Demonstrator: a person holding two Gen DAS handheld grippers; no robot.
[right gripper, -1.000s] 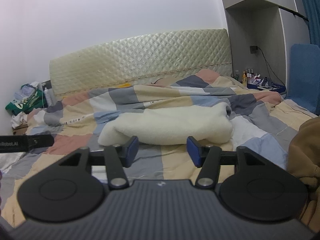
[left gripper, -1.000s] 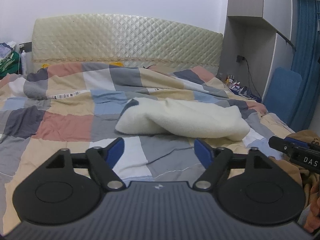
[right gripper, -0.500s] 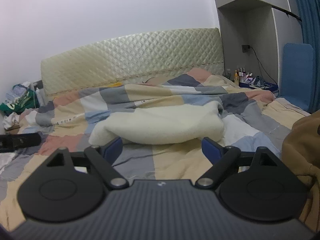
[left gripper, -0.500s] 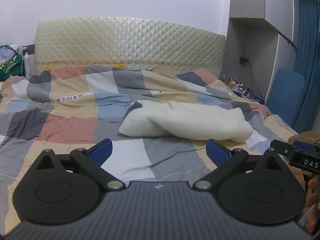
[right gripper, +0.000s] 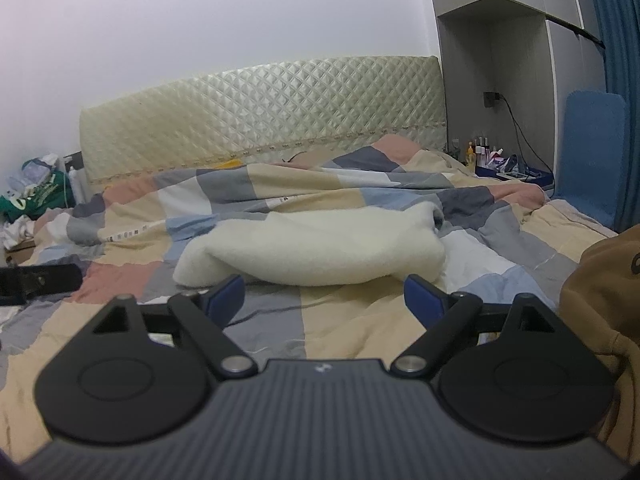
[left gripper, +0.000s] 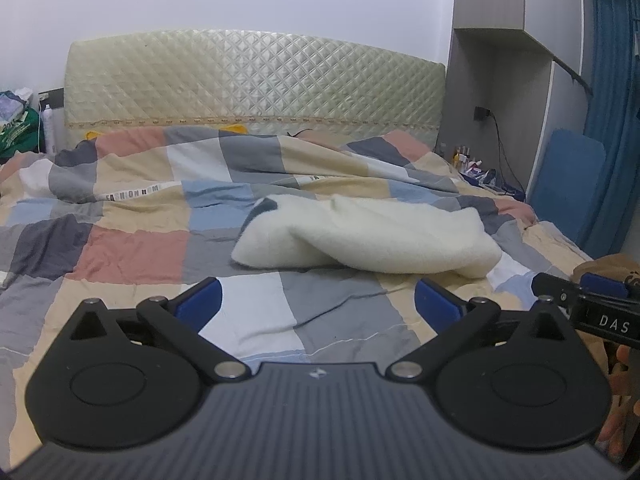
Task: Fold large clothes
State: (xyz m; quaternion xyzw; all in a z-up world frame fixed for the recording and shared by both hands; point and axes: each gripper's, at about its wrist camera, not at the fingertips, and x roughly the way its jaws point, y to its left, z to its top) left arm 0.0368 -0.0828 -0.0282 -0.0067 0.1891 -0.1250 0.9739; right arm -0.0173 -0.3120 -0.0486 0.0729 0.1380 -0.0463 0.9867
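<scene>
A wide bed fills the room, spread with a rumpled patchwork cotton quilt (left gripper: 132, 248) in squares of grey, sand, salmon, pale blue and white, creased into soft ridges. Behind it stands a cream quilted headboard (left gripper: 256, 80), glossy and stitched in a diamond pattern with a braided trim along its lower edge.

On the quilt lies a thick cream-white fleece garment (left gripper: 372, 236), nubbly and plush, heaped in a long, loosely rolled mound with one rounded end tucked under. From the left gripper (left gripper: 318, 304) it sits at about one o'clock, well beyond the blue-padded fingertips and apart from them. This gripper's jaws have just been opening and now stand spread wide, with only flat quilt between them and nothing held.

From the right gripper (right gripper: 324, 298) the same fleece mound (right gripper: 316, 248) lies at twelve o'clock, just past the fingertips, not touched. Its jaws have also been opening within the last moment and stand well apart, empty.

At three o'clock of the right gripper a tan-brown soft cotton garment (right gripper: 604, 300) bunches at the bed's edge, matte and heavy-folded. Further off, at two o'clock, a blue padded board (right gripper: 592, 152) leans upright beside blue curtains (left gripper: 616, 120).
</scene>
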